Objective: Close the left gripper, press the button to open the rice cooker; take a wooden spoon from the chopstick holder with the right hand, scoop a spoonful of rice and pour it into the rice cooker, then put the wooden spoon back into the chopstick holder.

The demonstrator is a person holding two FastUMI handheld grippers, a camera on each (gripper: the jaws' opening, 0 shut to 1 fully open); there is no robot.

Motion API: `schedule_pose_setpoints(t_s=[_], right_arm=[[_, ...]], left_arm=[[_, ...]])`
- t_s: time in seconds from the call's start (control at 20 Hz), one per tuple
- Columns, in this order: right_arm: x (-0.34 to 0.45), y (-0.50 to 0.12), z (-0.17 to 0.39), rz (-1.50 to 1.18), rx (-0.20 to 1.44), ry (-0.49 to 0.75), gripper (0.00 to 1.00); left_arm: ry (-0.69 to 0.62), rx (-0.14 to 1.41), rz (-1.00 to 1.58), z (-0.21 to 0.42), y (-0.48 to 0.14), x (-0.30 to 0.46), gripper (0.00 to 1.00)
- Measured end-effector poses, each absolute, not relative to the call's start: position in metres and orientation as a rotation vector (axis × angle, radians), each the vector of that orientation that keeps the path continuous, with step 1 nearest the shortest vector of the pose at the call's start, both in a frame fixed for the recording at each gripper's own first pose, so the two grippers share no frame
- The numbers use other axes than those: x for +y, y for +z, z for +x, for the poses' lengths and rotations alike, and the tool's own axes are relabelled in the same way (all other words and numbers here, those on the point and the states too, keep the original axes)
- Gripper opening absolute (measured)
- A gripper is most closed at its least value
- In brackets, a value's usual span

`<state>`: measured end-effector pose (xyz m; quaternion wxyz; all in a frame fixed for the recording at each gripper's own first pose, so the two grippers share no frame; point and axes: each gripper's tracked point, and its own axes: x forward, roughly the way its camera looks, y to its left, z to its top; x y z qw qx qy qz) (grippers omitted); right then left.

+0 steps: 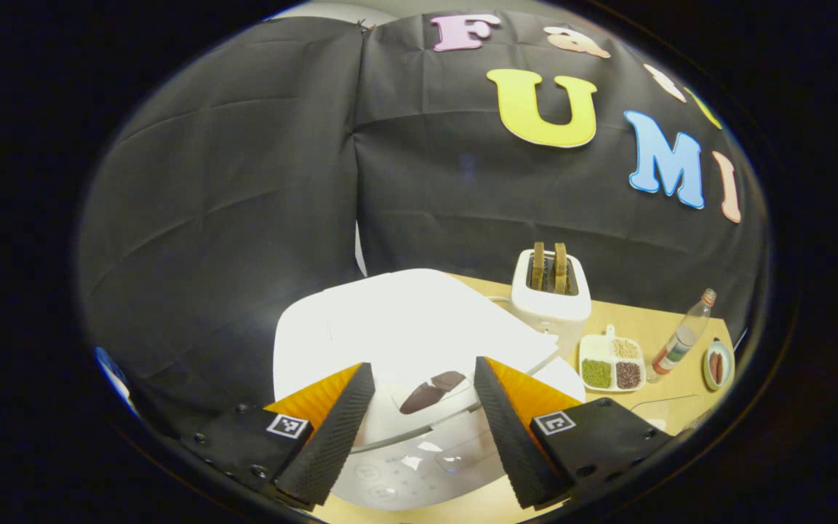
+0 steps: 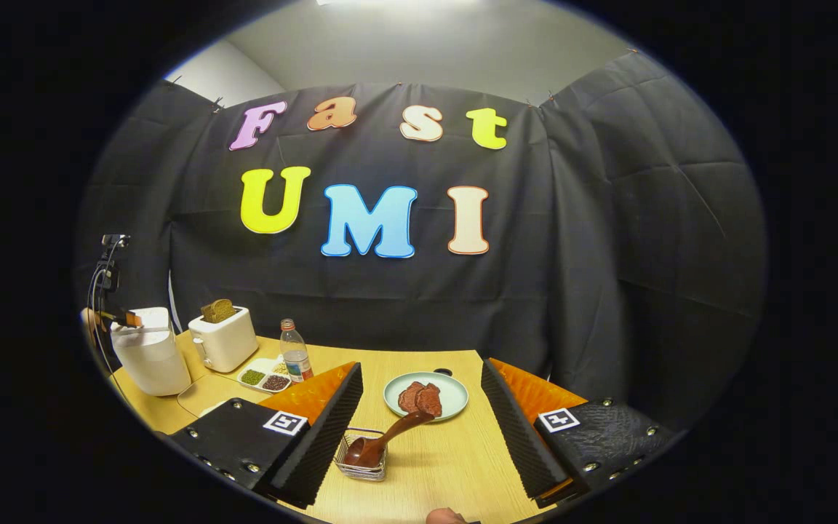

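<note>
Clearly the task is at its very beginning. In the left gripper view the left tongs (image 1: 419, 415) hang just above the front of the white rice cooker (image 1: 404, 327), whose lid is down; the fingers stand wide apart and hold nothing, so they must first close before they press the dark button (image 1: 430, 393) that lies between them. In the right gripper view the right tongs (image 2: 419, 429) are also wide open and empty, above the tabletop (image 2: 448, 466), and the wooden spoon (image 2: 382, 440) stands in the wire chopstick holder (image 2: 363, 458), untouched. Scooping, pouring and returning the spoon are all left to do. The left gripper view gives the button and lid from near, with the toaster (image 1: 550, 291) and a divided dish of grains (image 1: 612, 364) behind. The right gripper view shows the cooker far off at the left, plus a plate (image 2: 426, 397) just behind the spoon.
</note>
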<state>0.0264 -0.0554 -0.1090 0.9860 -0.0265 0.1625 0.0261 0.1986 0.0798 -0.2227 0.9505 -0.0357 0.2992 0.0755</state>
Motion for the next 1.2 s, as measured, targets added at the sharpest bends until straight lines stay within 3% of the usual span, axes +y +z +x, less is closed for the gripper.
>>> schedule_pose_setpoints(t_s=[0.9,1.2], right_arm=[[-0.059,-0.100,0.015,-0.042,0.308,0.036,1.00],[-0.053,-0.080,0.021,-0.054,0.238,0.100,1.00]], left_arm=[[0.071,0.592,-0.051,0.202,-0.228,0.071,0.96],[0.071,0.341,-0.013,0.178,-0.132,0.046,0.98]])
